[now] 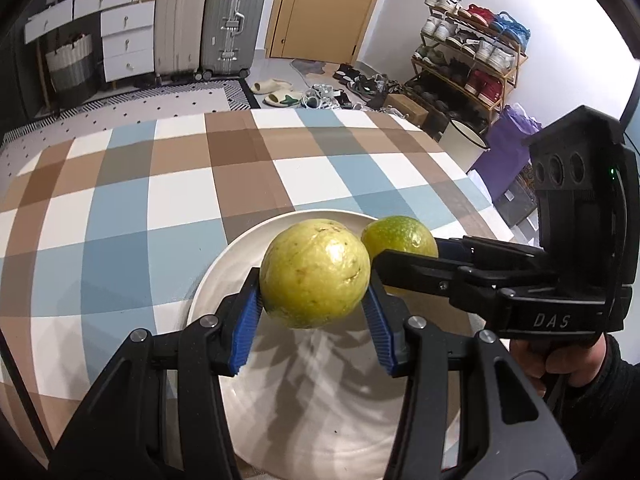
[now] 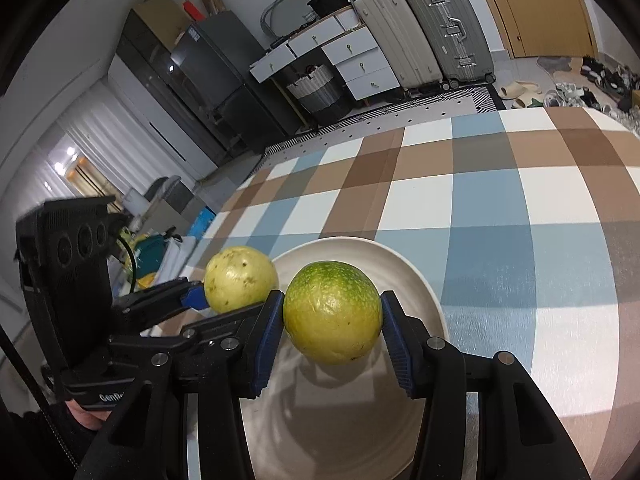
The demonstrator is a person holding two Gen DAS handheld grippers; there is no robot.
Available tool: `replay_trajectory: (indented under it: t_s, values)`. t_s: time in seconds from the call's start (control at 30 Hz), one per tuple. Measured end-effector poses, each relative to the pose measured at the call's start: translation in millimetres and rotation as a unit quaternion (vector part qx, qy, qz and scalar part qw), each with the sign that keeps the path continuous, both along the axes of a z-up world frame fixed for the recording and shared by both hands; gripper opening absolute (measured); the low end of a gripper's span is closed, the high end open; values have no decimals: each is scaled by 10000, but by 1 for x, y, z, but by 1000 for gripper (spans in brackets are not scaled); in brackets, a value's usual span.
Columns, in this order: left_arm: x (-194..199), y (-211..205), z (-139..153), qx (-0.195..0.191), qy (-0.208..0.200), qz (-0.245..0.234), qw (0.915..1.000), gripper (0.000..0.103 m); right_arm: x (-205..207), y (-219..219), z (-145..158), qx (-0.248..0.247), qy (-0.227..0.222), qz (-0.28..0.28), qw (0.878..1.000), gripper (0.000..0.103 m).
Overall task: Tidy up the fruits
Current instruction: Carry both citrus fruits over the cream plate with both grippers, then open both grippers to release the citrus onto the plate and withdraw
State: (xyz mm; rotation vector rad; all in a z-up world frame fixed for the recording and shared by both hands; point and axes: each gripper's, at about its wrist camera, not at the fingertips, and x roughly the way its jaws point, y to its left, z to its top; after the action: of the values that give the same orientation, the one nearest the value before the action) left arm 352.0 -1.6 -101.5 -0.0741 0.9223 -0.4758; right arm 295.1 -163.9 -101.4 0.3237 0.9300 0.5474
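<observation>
My left gripper (image 1: 316, 304) is shut on a pale yellow round fruit (image 1: 315, 273), holding it above a white plate (image 1: 216, 276). The right gripper (image 2: 332, 320) is shut on a greener round fruit (image 2: 332, 312), also above the white plate (image 2: 416, 276). In the left wrist view the greener fruit (image 1: 400, 236) shows behind the yellow one, with the right gripper (image 1: 412, 258) coming in from the right. In the right wrist view the yellow fruit (image 2: 240, 278) hangs at the left in the left gripper (image 2: 224, 294). Both fruits cast shadows on the plate below.
The plate sits near the front edge of a table covered by a checked blue, brown and white cloth (image 1: 160, 200). Beyond the table are suitcases (image 1: 208, 20), a drawer unit (image 1: 124, 36), a shoe rack (image 1: 472, 52) and a white bucket (image 1: 460, 140). A hand (image 1: 560, 360) holds the right gripper.
</observation>
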Motion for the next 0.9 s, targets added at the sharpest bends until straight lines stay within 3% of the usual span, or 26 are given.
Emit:
replay_trajectory:
  t_s: [0.23,0.4,0.47,0.9]
  values:
    - [11,-4,-15,42,246,-38,9997,46,8,-6,-12,226,234,-99,9994,50]
    - [11,-4,-15,111,320,37,9994,48,8,-11,-6,504,193,-180,9984,57]
    - [8,-5,-11,112,276,1,9996,54,6,-11,-3,542,135,-212,9982,57]
    - [-39,3,38,257,-265,133,9992,55,-30,-22,38,571,-268,-346,9974,58]
